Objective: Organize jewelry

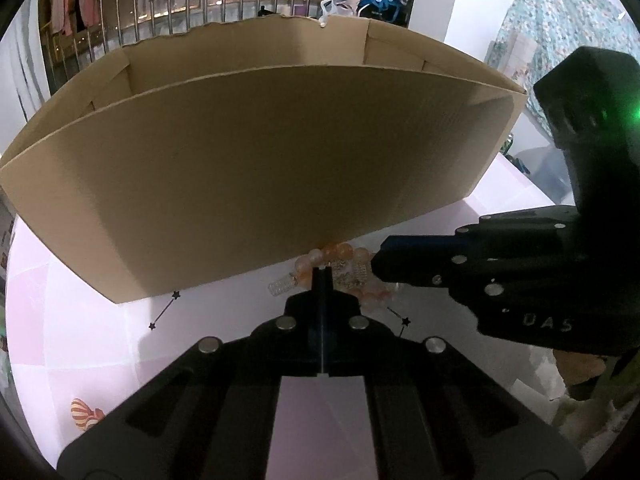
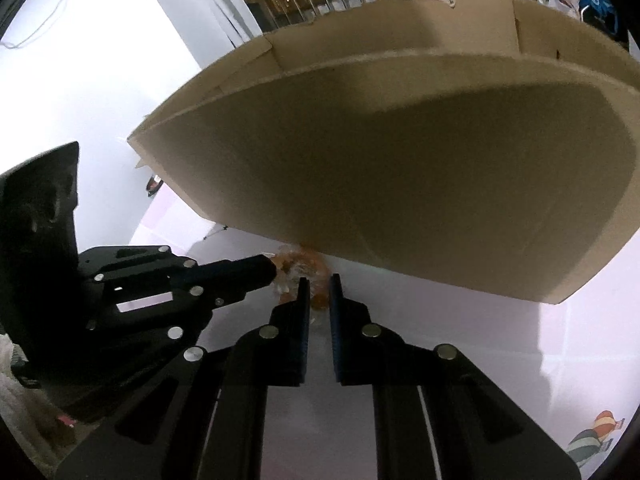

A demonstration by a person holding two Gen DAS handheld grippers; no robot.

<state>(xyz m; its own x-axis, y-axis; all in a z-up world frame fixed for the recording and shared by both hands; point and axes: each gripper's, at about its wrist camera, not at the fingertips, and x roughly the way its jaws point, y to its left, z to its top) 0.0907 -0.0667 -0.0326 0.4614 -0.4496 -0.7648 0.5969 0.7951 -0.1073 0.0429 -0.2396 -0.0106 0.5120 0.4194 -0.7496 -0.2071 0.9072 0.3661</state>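
Jaws of the left gripper (image 1: 322, 276) are fully closed at the peach bead bracelet (image 1: 344, 258); whether they pinch it is unclear. The right gripper (image 2: 319, 286) stands slightly apart around the beads, just before the cardboard box (image 1: 256, 168) on the pink surface (image 1: 88, 340).

A pale pink table (image 1: 80, 320) carries a large open cardboard box (image 1: 260, 168). Just in front of the box's near wall lies a bracelet (image 1: 344, 256) of peach beads with clear coil pieces. A thin black chain (image 1: 164, 310) with small stars lies beside it. A striped print (image 1: 82, 414) shows near the table's edge.
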